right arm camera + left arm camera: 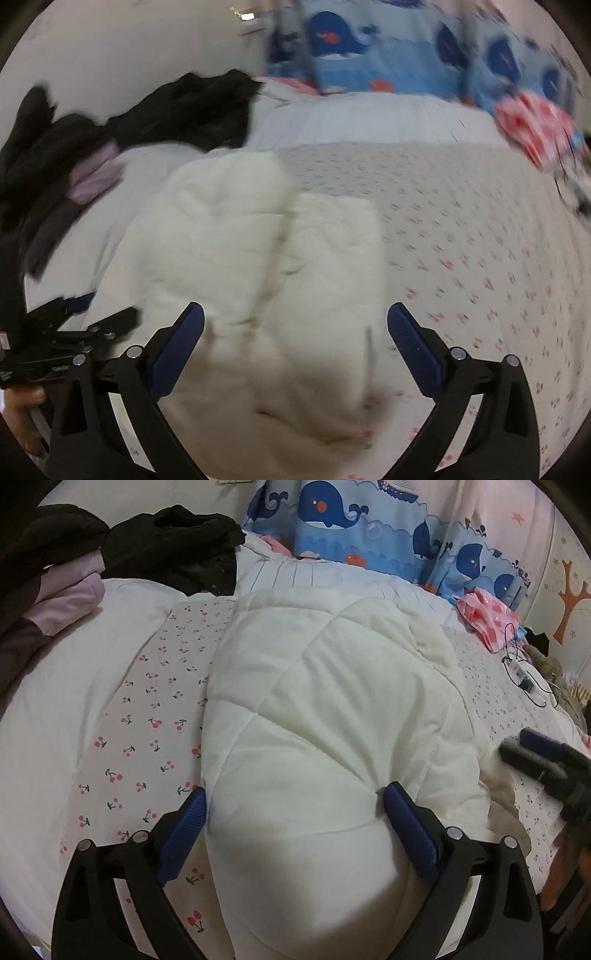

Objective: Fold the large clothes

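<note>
Though blurred in the right wrist view, reads as the tail end of a fold on the white quilted garment (325,709). Lies doubled into a thick bundle on the cherry-print sheet (140,720), mid-bed, long axis running away from the cameras. Left gripper (291,794): jaws spread wide, straddling the near end of the bundle, fabric bulging up between the blue pads; right-hand pad touching or dimpling the cloth, left-hand pad just beside the edge, no real pinch, so counted as open. Right gripper (295,310): jaws also wide apart, hanging over the bundle's right part, nothing clamped; also shows at the right edge of the left wrist view, beside the garment. Judged step: fold laid down, grip off, checking or resetting. Judged progress: most of the way, bundle compact but puffy, with a loose flap on the right side. Next move probably calls for either pressing the bulge flat or taking both near corners for one more fold; needs pads low, at the hem, closing on all layers at once, else the top layer slides. Black clothes pile (177,542) and lilac garment (70,598) at far left, well apart, likely waiting.
</note>
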`<move>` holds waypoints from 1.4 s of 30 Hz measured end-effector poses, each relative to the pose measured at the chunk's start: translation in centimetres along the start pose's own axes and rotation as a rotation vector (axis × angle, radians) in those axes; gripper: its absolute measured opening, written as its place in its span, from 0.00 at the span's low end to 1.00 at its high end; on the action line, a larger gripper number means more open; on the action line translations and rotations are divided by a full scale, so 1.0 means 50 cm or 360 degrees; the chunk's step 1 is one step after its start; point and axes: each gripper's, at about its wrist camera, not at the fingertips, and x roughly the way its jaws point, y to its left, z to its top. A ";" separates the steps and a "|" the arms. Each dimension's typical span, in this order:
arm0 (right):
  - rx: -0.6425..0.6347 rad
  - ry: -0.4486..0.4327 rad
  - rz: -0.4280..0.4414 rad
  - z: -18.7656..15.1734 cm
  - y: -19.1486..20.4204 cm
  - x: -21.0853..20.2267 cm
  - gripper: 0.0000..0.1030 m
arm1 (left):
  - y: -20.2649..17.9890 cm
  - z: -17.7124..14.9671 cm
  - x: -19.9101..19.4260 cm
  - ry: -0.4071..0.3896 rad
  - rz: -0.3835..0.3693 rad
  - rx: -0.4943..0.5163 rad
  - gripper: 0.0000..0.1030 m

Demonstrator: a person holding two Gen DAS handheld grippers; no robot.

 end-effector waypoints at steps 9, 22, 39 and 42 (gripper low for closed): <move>0.0145 -0.0124 0.0078 -0.004 -0.035 -0.077 0.93 | -0.063 0.025 -0.100 -0.0265 0.0294 0.0233 0.89; 0.0273 0.0108 -0.0057 0.101 -0.069 0.109 0.93 | -0.040 0.047 -0.037 -0.0075 0.0084 0.0113 0.89; 0.0164 -0.0104 0.0029 -0.043 -0.021 -0.126 0.93 | -0.074 0.010 -0.117 -0.0242 0.0232 0.0111 0.89; 0.0171 -0.0188 0.0075 -0.033 -0.011 -0.152 0.93 | -0.079 0.009 -0.127 -0.0273 0.0250 0.0120 0.92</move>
